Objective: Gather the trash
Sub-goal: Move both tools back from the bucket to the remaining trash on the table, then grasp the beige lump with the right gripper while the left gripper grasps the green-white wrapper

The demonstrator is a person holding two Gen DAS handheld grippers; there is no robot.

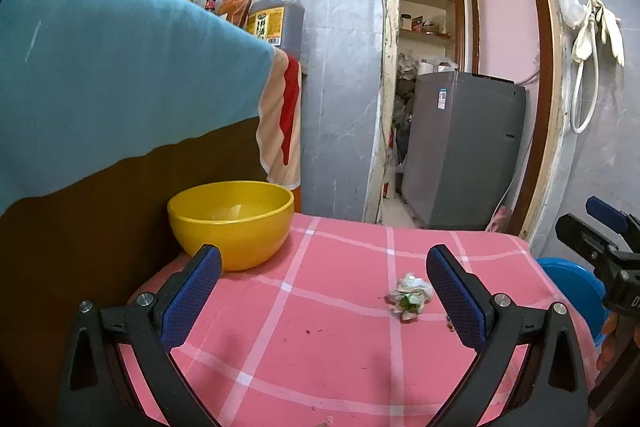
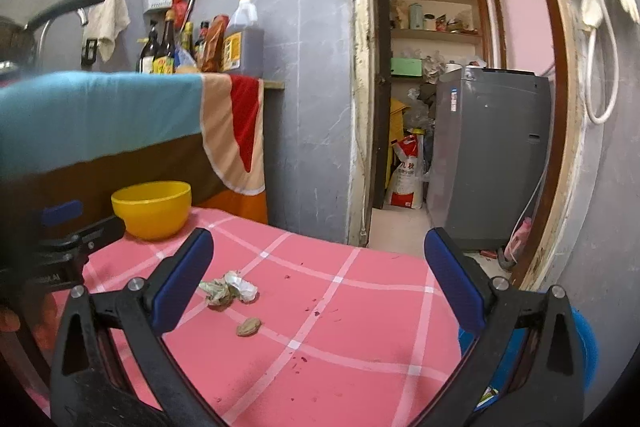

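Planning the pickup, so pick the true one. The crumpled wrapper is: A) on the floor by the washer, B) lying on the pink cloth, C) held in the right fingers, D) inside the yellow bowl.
B: the wrapper lies loose on the pink cloth, apart from the bowl, with both grippers open and empty.

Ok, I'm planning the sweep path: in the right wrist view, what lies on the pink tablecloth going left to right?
Yellow bowl → crumpled wrapper → small brown scrap → dark red specks.
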